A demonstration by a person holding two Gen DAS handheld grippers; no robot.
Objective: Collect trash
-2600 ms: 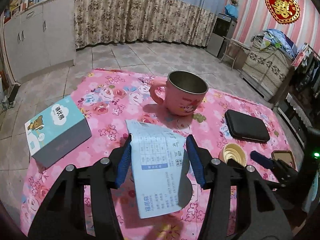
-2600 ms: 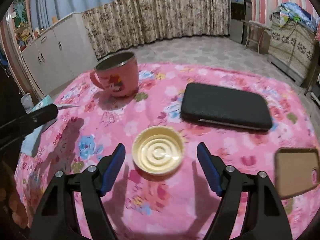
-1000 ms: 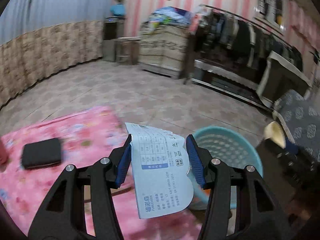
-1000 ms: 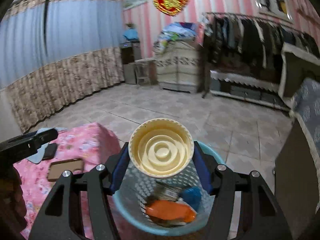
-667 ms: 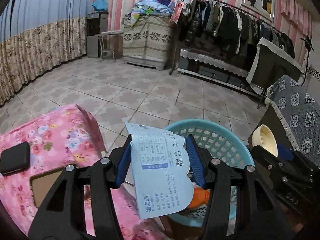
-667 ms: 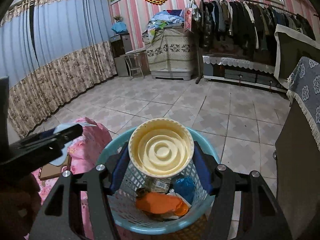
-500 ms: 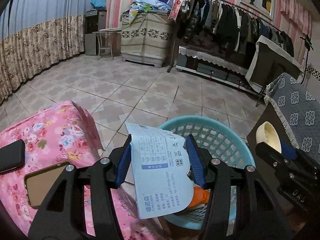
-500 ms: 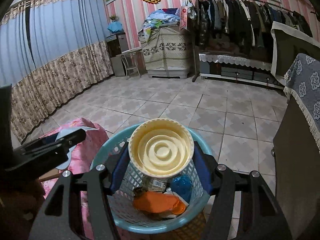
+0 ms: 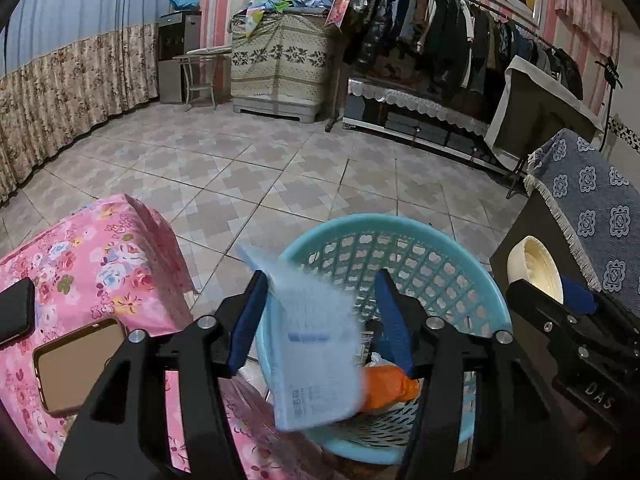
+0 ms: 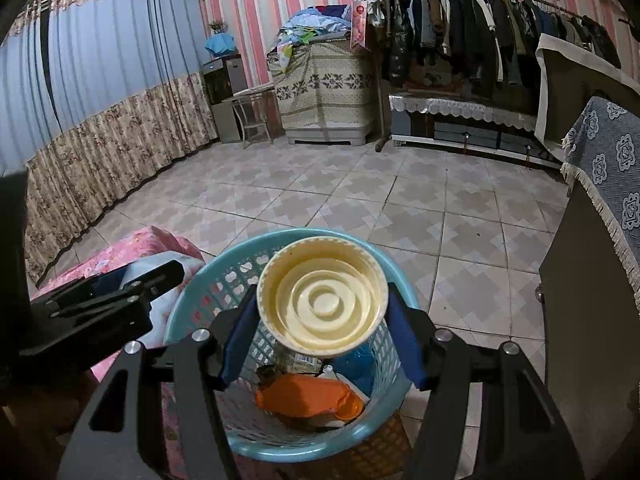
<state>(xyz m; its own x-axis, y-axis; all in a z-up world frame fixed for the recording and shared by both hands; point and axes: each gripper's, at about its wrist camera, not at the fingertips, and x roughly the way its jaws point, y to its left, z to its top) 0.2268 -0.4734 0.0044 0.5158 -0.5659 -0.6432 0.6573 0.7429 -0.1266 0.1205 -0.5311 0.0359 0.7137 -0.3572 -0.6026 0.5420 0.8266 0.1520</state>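
Observation:
A light blue printed paper slip (image 9: pixel 312 336), blurred and tilted, hangs between the fingers of my left gripper (image 9: pixel 320 280) over the turquoise mesh basket (image 9: pixel 400 225). The jaws are opening; a gap shows between the slip and the right pad. My right gripper (image 10: pixel 322 294) is shut on a round cream ribbed lid (image 10: pixel 322 300), held above the same basket (image 10: pixel 405 280). In the basket lie an orange wrapper (image 10: pixel 304 396) and other scraps. In the left wrist view, the lid (image 9: pixel 534 268) shows at the right. In the right wrist view, the left gripper (image 10: pixel 120 292) shows at the left.
The pink floral table (image 9: pixel 100 248) touches the basket's left side and carries a phone (image 9: pixel 76 364) and a black case (image 9: pixel 14 312). A dark cabinet under a blue patterned cloth (image 9: pixel 588 216) stands to the right. Tiled floor (image 9: pixel 280 168) stretches beyond.
Both grippers swung from the table to above the basket. The left jaws have widened and the paper slip has come loose, tilting and sliding down. The lid stays gripped.

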